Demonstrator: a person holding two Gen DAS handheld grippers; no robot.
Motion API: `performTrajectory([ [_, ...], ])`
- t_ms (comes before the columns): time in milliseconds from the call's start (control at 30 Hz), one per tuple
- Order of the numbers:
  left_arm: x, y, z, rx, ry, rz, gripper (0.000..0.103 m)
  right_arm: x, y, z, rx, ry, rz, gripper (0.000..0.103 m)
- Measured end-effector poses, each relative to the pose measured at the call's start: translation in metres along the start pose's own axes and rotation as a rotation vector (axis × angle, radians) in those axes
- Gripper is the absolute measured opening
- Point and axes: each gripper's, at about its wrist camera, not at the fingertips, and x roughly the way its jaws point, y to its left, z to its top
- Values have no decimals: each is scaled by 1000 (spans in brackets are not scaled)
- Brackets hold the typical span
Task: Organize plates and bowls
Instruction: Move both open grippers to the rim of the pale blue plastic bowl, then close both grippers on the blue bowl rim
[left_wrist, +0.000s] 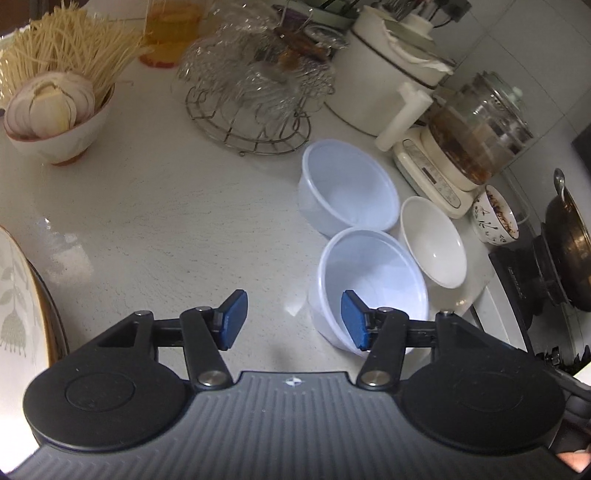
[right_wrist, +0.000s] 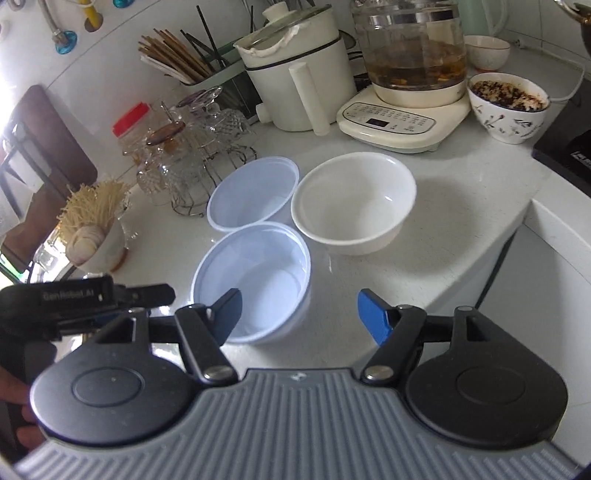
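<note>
Three empty bowls stand close together on the white counter: a near translucent plastic bowl (left_wrist: 369, 280) (right_wrist: 255, 280), a far translucent plastic bowl (left_wrist: 347, 188) (right_wrist: 255, 192) and a white ceramic bowl (left_wrist: 432, 240) (right_wrist: 354, 203). My left gripper (left_wrist: 293, 317) is open and empty, just left of the near plastic bowl, its right pad in front of that bowl's wall. My right gripper (right_wrist: 299, 314) is open and empty; its left pad overlaps the near plastic bowl's front rim, its right pad is over bare counter. A leaf-patterned plate (left_wrist: 14, 295) shows at the left edge.
A bowl of noodles and garlic (left_wrist: 55, 122), a wire rack of glassware (left_wrist: 255, 99), a white cooker (left_wrist: 384, 74) and a glass kettle (left_wrist: 476, 133) line the back. A patterned bowl (right_wrist: 509, 110) and a wok (left_wrist: 569, 243) sit right. The counter edge (right_wrist: 517, 236) drops off right.
</note>
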Motion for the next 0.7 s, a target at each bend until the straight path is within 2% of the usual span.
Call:
performTrajectory([
  [233, 15, 8, -1, -36, 15, -32, 62, 20, -3, 6, 4, 17, 9, 71],
  [367, 20, 10, -2, -44, 24, -57, 61, 29, -4, 6, 10, 27, 11, 66],
  [533, 24, 10, -3, -49, 39, -73, 60, 33, -2, 5, 13, 33, 16, 66],
  [633, 19, 8, -2, -44, 8, -81, 57, 34, -1, 4, 16, 39, 21, 59],
  [700, 19, 6, 0, -36, 15, -75, 55, 34, 1, 4, 8, 41, 25, 54],
])
